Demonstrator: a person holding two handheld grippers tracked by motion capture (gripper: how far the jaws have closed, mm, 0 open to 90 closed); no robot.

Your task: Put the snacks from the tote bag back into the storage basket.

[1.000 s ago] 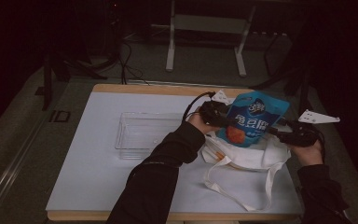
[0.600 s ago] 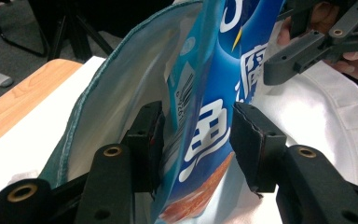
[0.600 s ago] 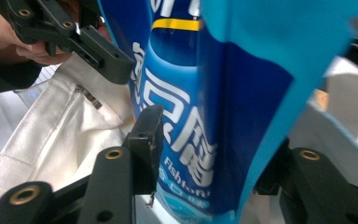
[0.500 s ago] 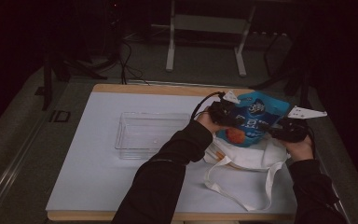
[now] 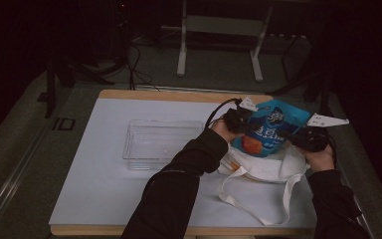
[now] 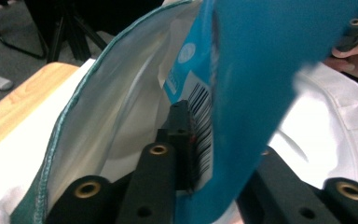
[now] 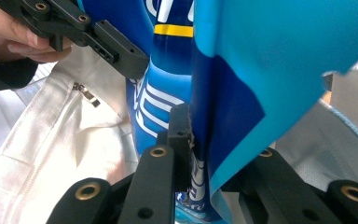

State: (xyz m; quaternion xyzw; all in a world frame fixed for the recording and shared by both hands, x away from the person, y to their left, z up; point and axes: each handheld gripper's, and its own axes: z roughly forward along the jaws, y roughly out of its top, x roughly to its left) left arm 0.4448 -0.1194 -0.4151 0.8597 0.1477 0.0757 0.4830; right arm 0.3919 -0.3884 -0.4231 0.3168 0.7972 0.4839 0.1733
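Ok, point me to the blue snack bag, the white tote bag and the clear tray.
blue snack bag (image 5: 268, 134), high view, on its printed front.
white tote bag (image 5: 263, 169), high view, on the cloth body under the snack bag.
clear tray (image 5: 161, 124), high view, on its far rim.

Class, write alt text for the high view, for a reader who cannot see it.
Two hand-held grippers, the left gripper and the right gripper, clamp opposite edges of a blue snack pouch and hold it upright over a white tote bag. A clear plastic tray sits to the left on the white table.

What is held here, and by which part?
The blue snack bag: left tool clamps its left edge, right tool its right edge, above the white tote.
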